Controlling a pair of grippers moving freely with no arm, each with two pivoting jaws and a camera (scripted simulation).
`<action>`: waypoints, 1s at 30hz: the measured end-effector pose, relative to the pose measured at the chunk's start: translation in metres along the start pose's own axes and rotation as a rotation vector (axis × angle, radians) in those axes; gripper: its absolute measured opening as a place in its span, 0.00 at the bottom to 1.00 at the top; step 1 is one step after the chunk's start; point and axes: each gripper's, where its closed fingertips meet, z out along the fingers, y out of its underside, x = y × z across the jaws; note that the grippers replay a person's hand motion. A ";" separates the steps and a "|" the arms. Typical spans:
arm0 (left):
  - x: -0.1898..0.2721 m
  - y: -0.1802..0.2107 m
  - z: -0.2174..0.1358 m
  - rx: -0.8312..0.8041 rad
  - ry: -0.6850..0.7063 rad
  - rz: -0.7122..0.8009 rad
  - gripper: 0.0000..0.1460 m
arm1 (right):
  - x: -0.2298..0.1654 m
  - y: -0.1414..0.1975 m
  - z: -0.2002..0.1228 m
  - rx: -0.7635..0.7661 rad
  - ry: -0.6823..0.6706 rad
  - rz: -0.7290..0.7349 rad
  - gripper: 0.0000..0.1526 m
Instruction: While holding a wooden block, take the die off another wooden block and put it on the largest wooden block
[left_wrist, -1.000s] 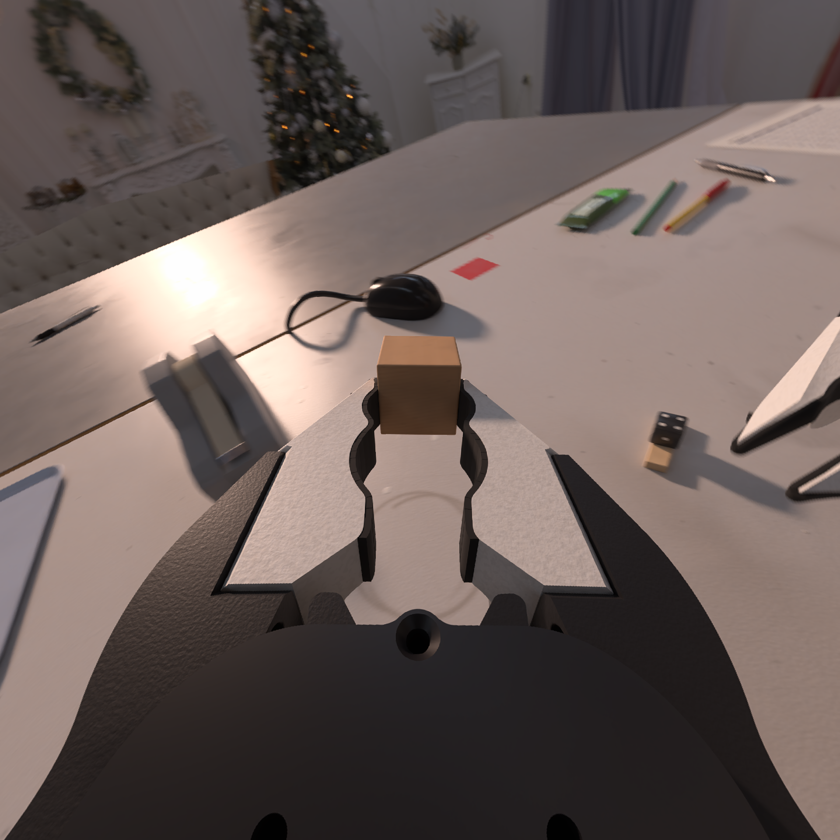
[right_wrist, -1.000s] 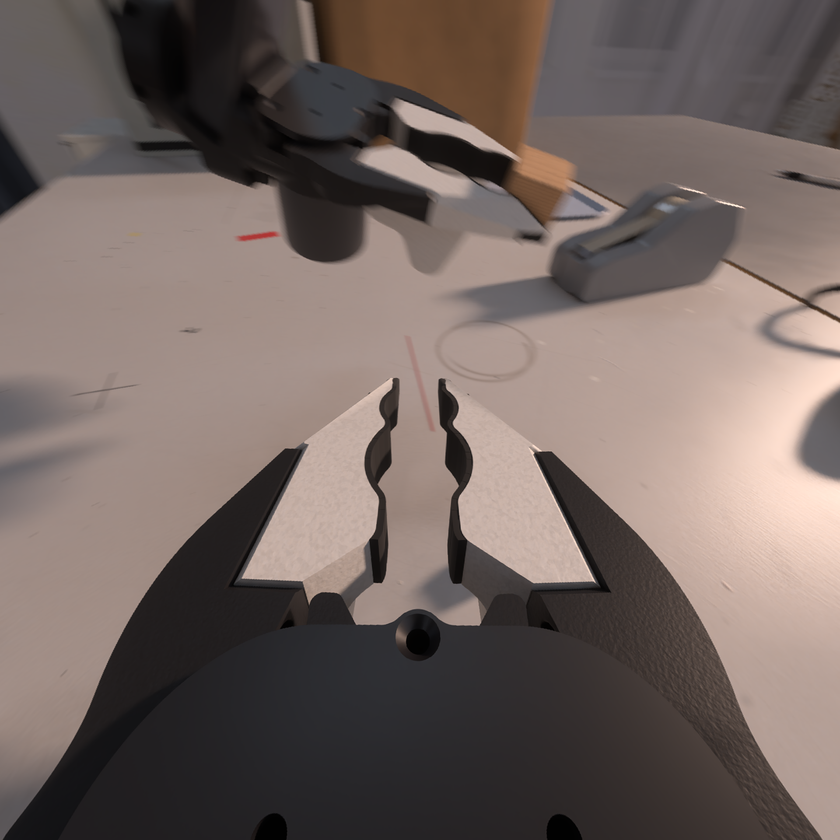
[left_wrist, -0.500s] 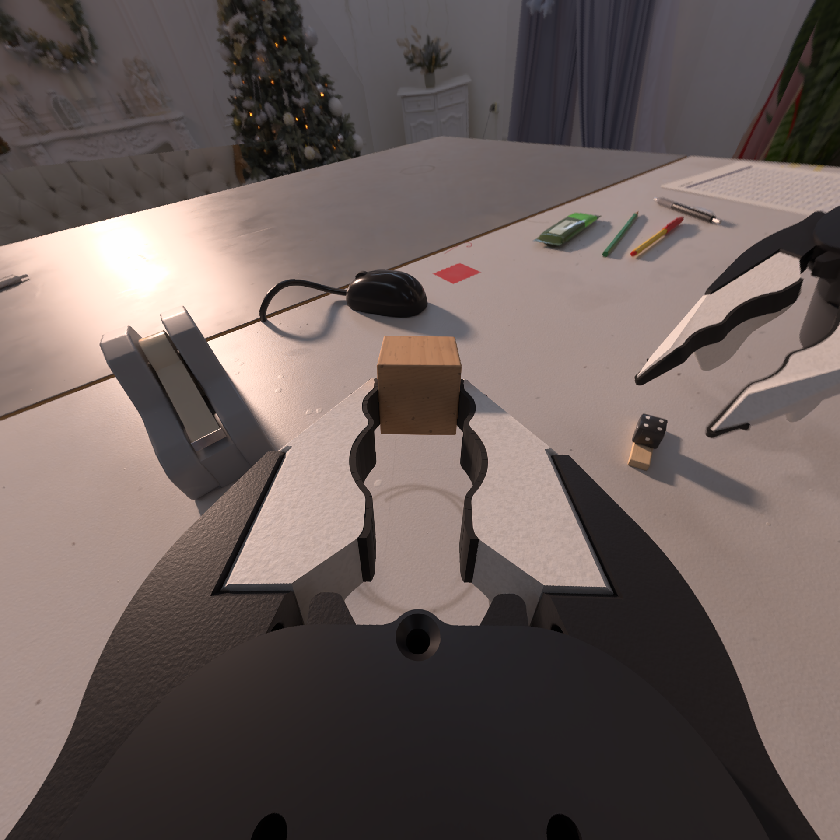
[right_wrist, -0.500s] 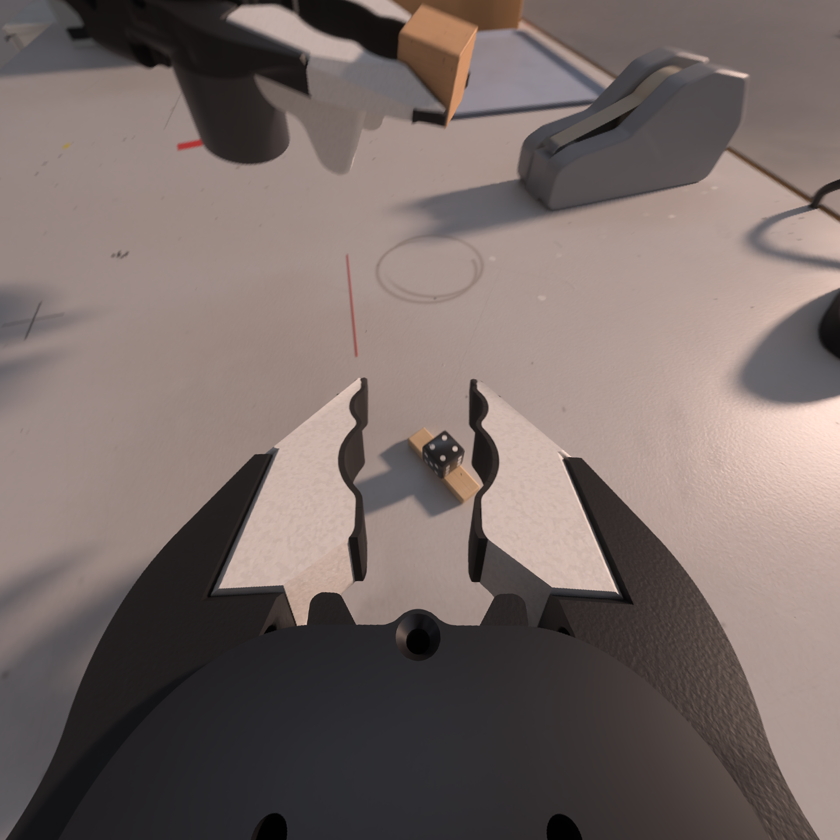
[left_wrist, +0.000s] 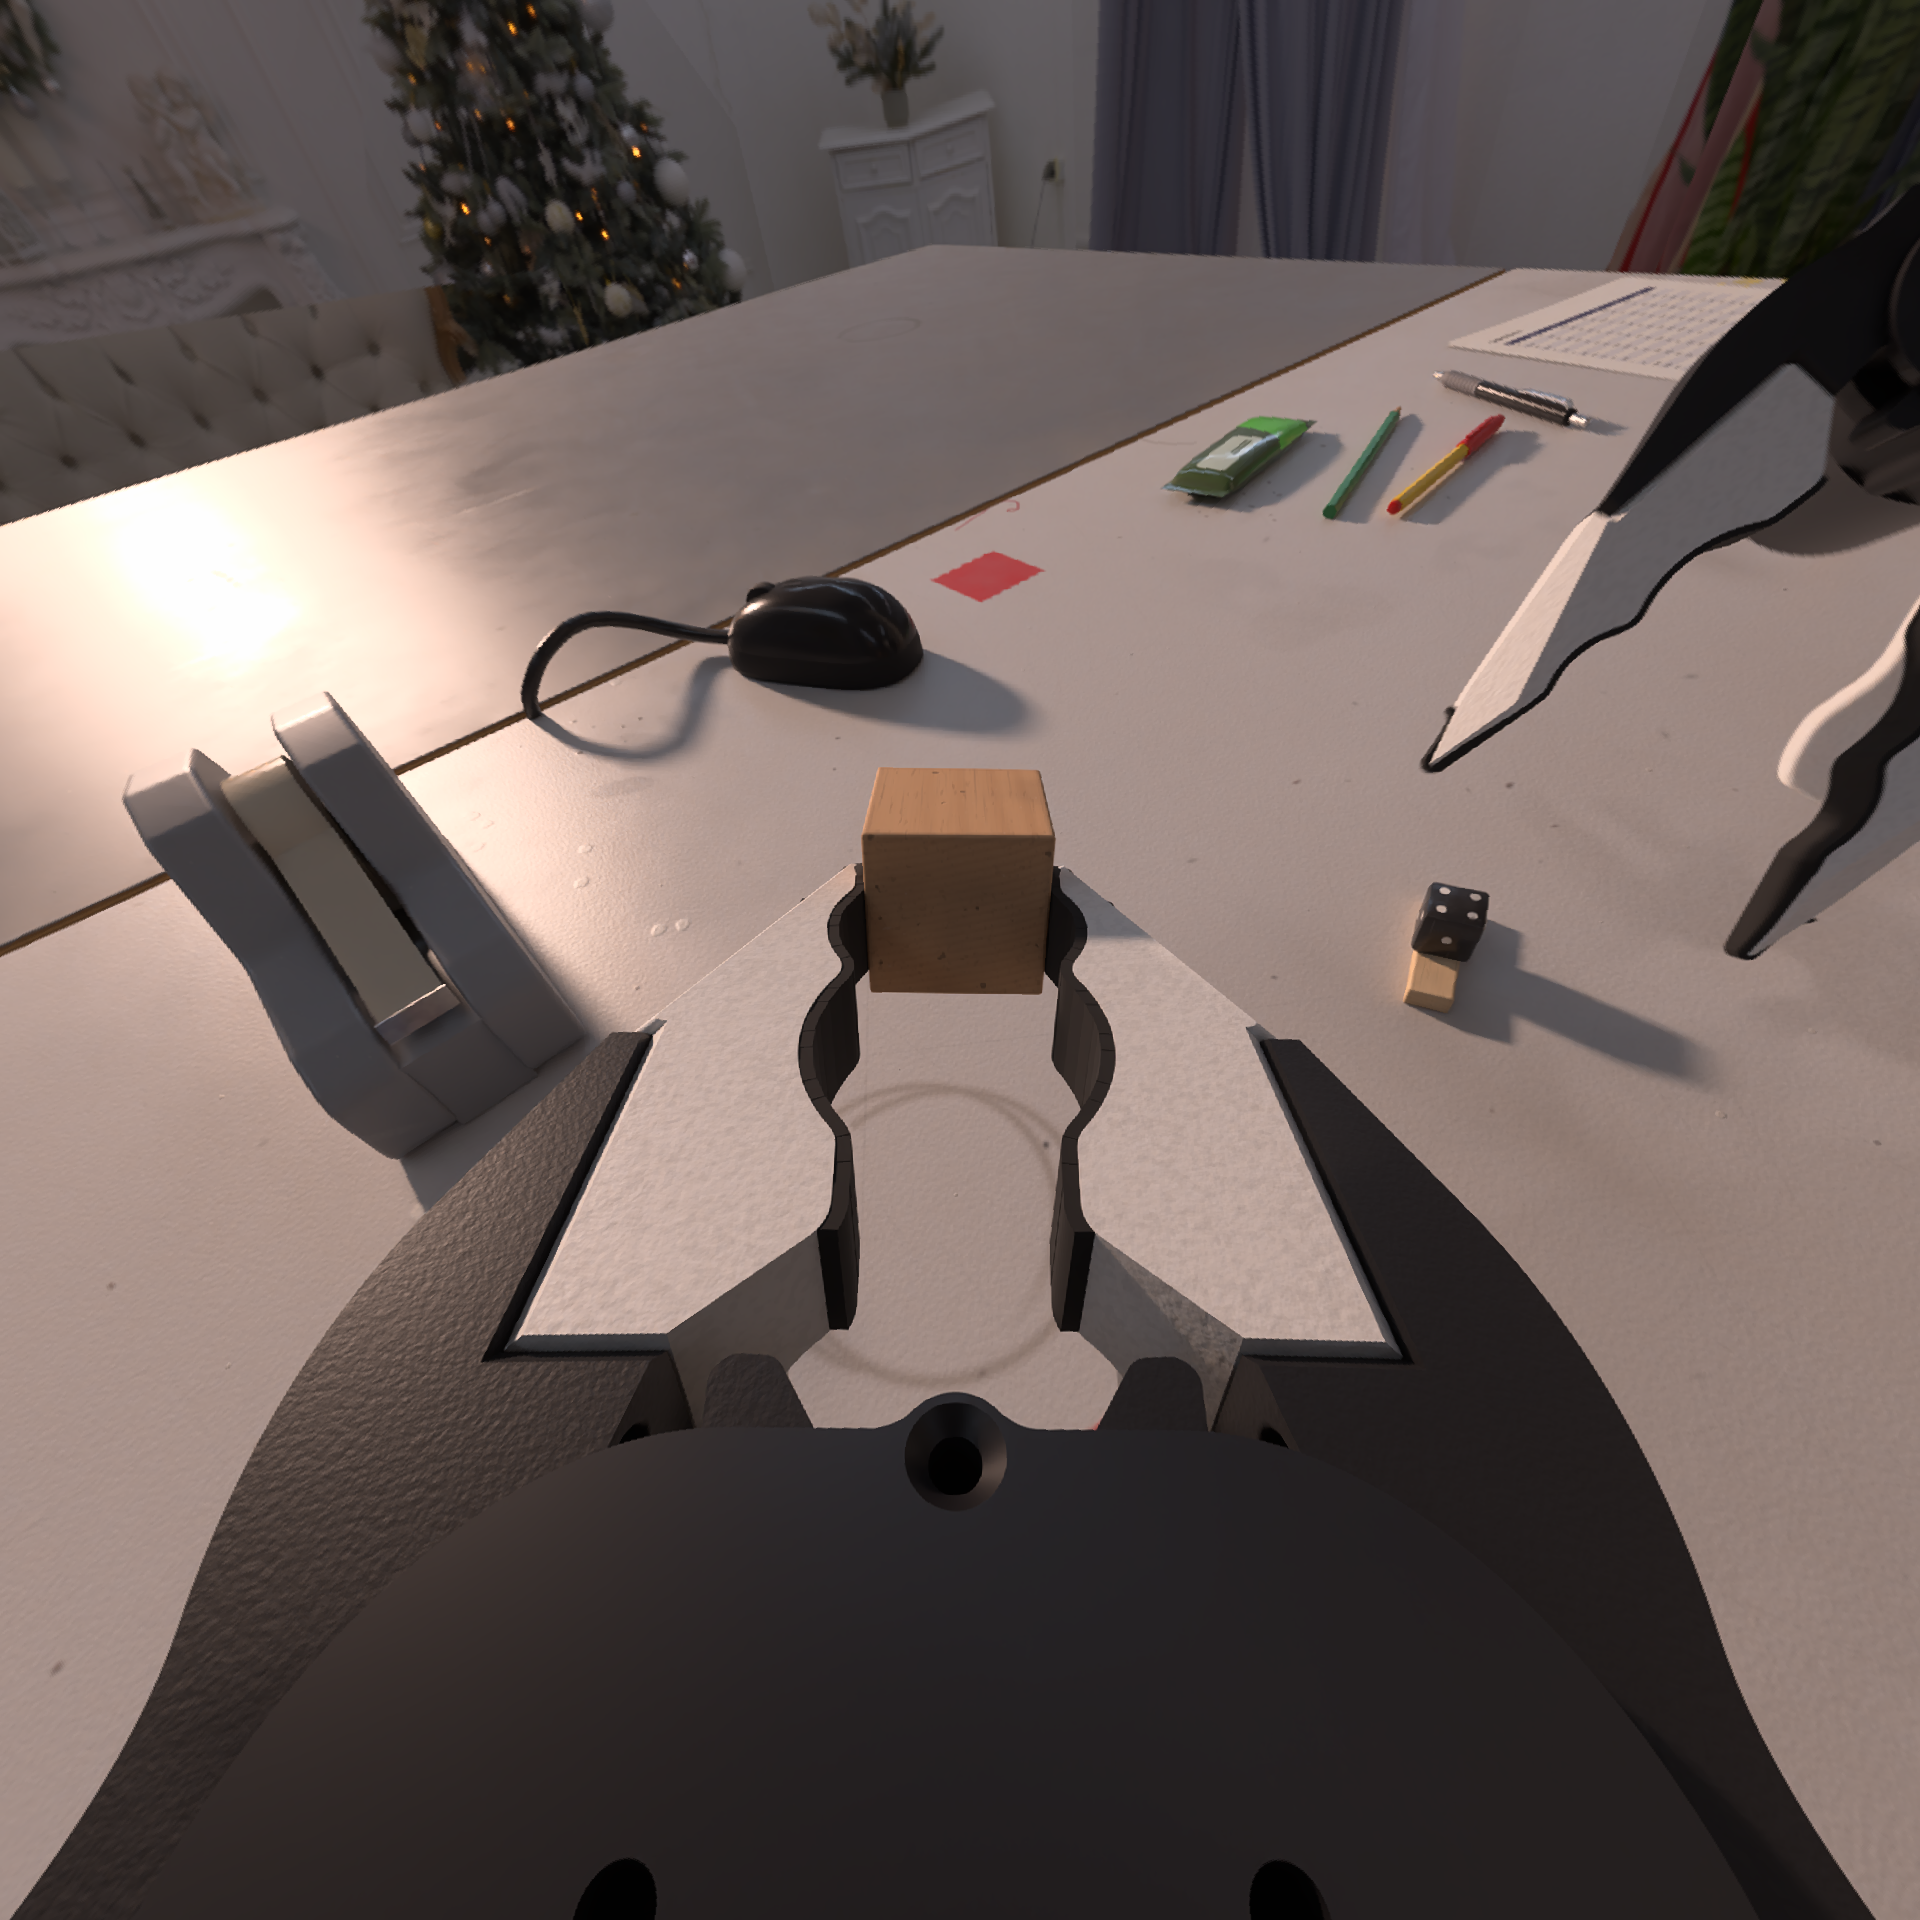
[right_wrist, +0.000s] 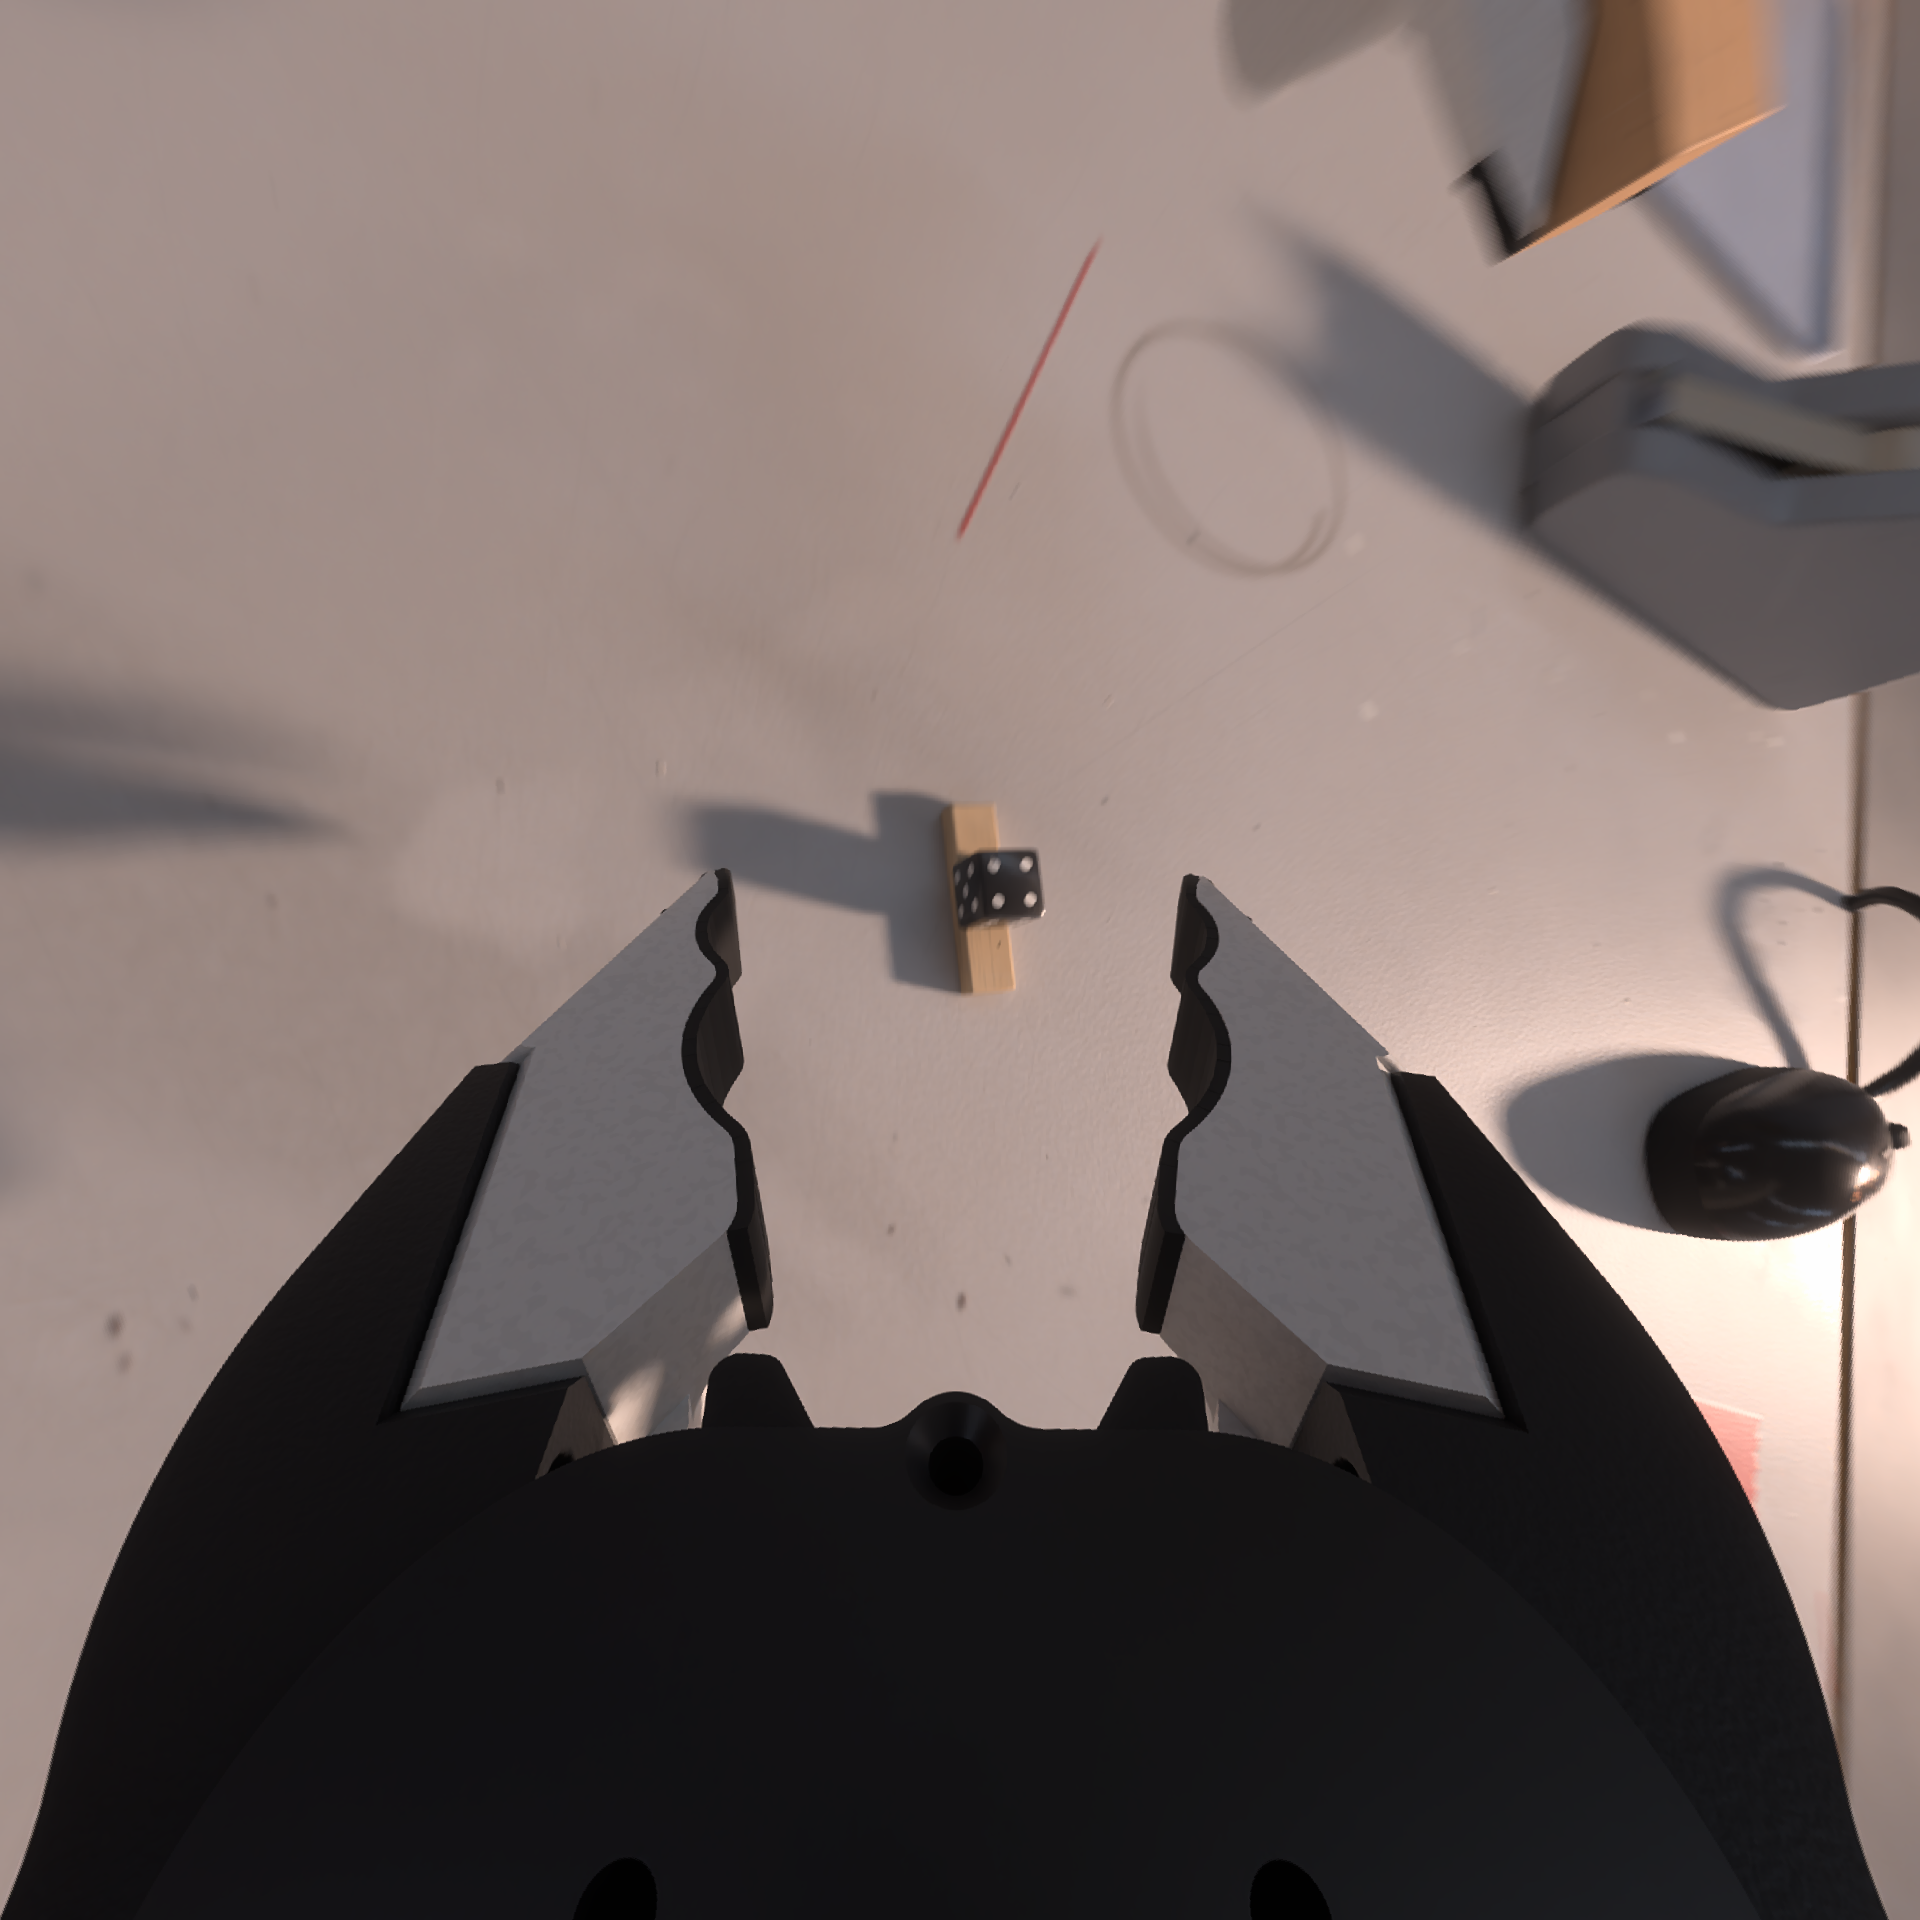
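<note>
The left gripper (left_wrist: 956, 894) pinches a wooden cube (left_wrist: 956, 883) between its fingertips, held above the table (left_wrist: 1195, 748), with a tape dispenser (left_wrist: 332, 925) off to the left of its fingers and a black mouse (left_wrist: 826, 632) ahead of them. The right gripper (right_wrist: 954, 881) points down at the table with its fingers spread wide and nothing between them. The black die (right_wrist: 997, 885) sits on a small flat wooden block (right_wrist: 979, 902) just beyond the fingertips, roughly centred in the gap.
</note>
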 end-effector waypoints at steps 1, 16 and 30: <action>0.000 0.001 0.001 -0.006 0.004 -0.001 0.22 | -0.001 0.006 0.004 -0.071 -0.036 -0.036 0.56; -0.008 -0.010 -0.011 0.050 -0.021 0.063 0.22 | 0.017 0.030 0.019 -0.342 -0.214 0.154 0.11; -0.007 -0.013 -0.011 0.060 -0.080 0.103 0.22 | 0.017 0.057 -0.170 -0.270 0.148 0.313 0.11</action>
